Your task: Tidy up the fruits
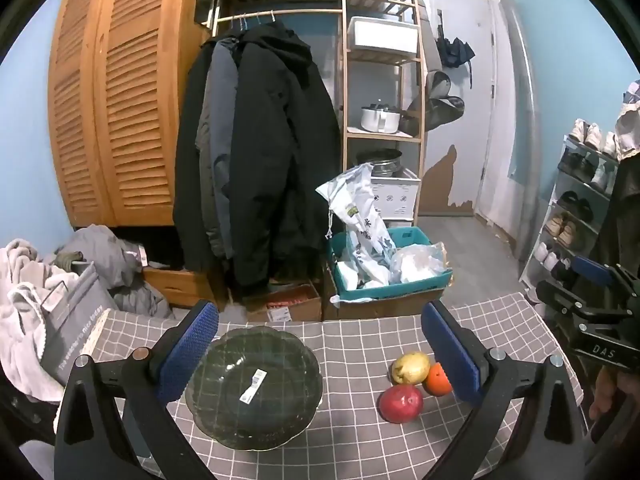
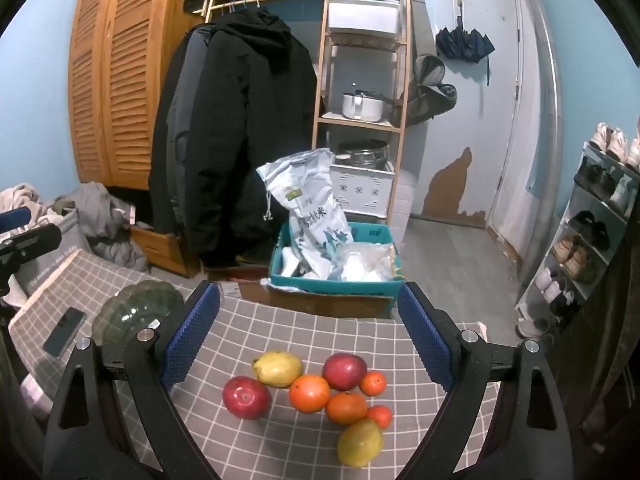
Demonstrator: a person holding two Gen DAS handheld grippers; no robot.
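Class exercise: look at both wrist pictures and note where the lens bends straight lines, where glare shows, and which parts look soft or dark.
Left wrist view: the door bows outward, corners go black, and the glass bowl catches pale glare. Right wrist view: the shoe rack curves at the edge, while the fruits look sharp and evenly lit with soft shadows.

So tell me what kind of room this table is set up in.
Probably a home entryway or storage room used as living space: coats hang on a rail, a shoe rack stands by the door, and a wooden shelf holds pots.
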